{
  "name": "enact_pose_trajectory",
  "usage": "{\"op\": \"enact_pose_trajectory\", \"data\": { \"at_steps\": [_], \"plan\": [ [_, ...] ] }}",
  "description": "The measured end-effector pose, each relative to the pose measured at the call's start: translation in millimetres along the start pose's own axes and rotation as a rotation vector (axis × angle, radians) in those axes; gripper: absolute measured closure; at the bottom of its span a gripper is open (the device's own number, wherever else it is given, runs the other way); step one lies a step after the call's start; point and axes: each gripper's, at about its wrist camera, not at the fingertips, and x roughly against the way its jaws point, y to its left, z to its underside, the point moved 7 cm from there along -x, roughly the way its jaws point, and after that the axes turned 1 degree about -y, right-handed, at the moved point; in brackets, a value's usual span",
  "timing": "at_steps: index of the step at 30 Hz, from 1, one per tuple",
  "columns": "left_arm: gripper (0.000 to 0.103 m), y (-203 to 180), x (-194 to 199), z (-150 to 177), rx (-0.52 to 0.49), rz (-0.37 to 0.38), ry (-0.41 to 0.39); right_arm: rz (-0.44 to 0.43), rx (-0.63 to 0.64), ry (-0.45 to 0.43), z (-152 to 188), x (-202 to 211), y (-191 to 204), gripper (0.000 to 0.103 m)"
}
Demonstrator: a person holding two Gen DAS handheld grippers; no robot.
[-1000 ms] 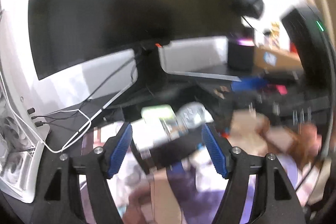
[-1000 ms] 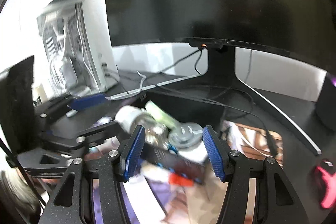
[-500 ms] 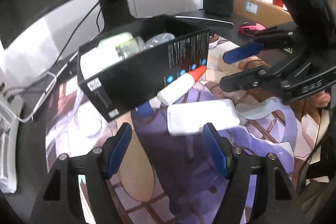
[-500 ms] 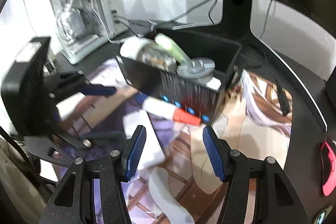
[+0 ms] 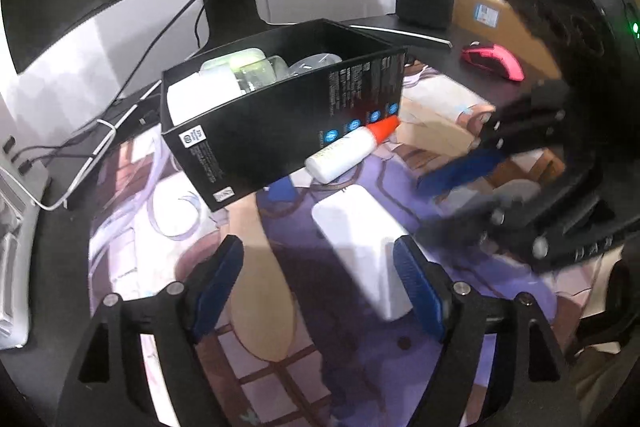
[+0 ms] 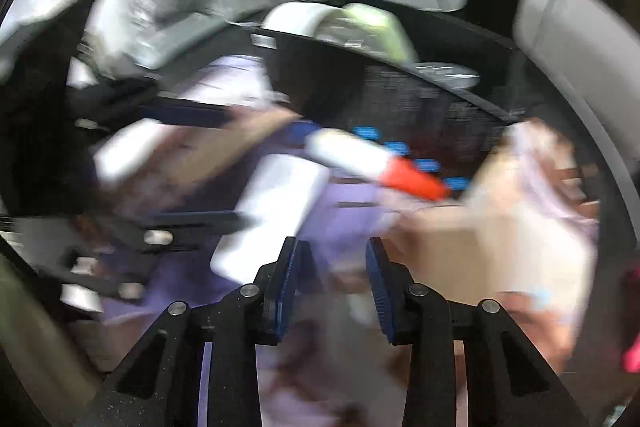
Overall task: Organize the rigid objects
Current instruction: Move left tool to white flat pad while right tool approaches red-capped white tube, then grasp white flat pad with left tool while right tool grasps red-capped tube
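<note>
I hold my left gripper above the printed desk mat, angled down toward it. Its blue pads are spread and widening, and nothing is pressed between them; the near end of a flat white slab (a power bank or a case, I cannot tell which) lies on the mat just inside my right-hand pad, not gripped.

Beyond the slab stands the black box, open at the top, on the far part of the mat in front of the monitor stand. Inside it I see a white cylinder at the left end, a pale green and clear bottle-like thing beside it, and a clear round lid shape further right. Leaning against the box's printed front wall is a white glue bottle with an orange cap, cap pointing up and to the right.

My right gripper points down over the mat too; its view is badly smeared. Its pads stand close together and are closing, with only the mat between them. Ahead of them lie the white slab and the glue bottle, both apart from the pads, with the box behind.

In the left view, the right gripper shows as a blurred blue finger near the slab's far right. A pink mouse sits on the black desk, well apart from the box.
</note>
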Motion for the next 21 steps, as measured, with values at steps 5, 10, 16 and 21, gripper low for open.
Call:
{"op": "enact_pose_trajectory", "data": {
  "at_steps": [5,10,16,21],
  "plan": [
    [0.023,-17,-6,-6,-0.038,-0.003,0.004,0.048,0.028,-0.016,-7,7,1,0.067],
    [0.051,-25,-20,-7,-0.052,0.003,0.029,0.096,-0.006,-0.104,-30,16,-30,0.067],
    [0.064,1,-16,-3,0.012,0.001,0.039,0.081,0.049,-0.126,-54,1,-27,0.067],
    [0.064,16,-12,1,0.037,-0.024,0.042,0.072,0.064,-0.088,-57,-19,-24,0.066]
  ]
}}
